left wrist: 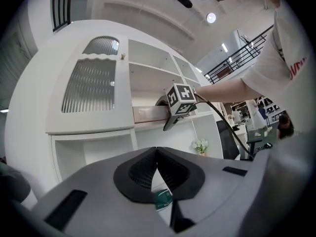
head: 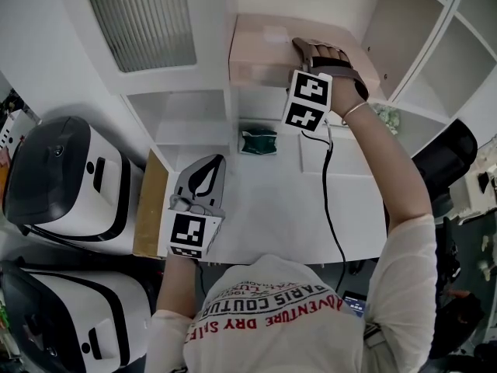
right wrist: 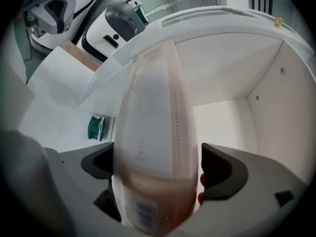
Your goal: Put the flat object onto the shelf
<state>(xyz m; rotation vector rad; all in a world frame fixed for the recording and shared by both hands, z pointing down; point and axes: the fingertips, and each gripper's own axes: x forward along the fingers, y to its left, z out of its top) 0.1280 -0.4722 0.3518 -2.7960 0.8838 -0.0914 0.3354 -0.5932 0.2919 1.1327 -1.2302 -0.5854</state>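
The flat object is a pale pink box [head: 264,53] lying on the upper shelf [head: 404,22] of the white cabinet. In the right gripper view the box [right wrist: 155,132] runs lengthwise between the jaws of my right gripper [right wrist: 158,164]. A thin gap shows at the right pad [right wrist: 222,169], so the jaws stand open around it. In the head view my right gripper [head: 301,47] is at the box's right end. My left gripper [head: 203,169] hovers low over the white counter, shut and empty; its pads meet at the tip [left wrist: 157,154].
A small green packet [head: 258,142] lies on the counter [head: 264,208] under the shelf. Two white machines [head: 70,177] stand at the left beside a cardboard sheet [head: 150,204]. A ribbed-glass cabinet door [head: 140,18] is at upper left. A dark chair [head: 446,154] is at the right.
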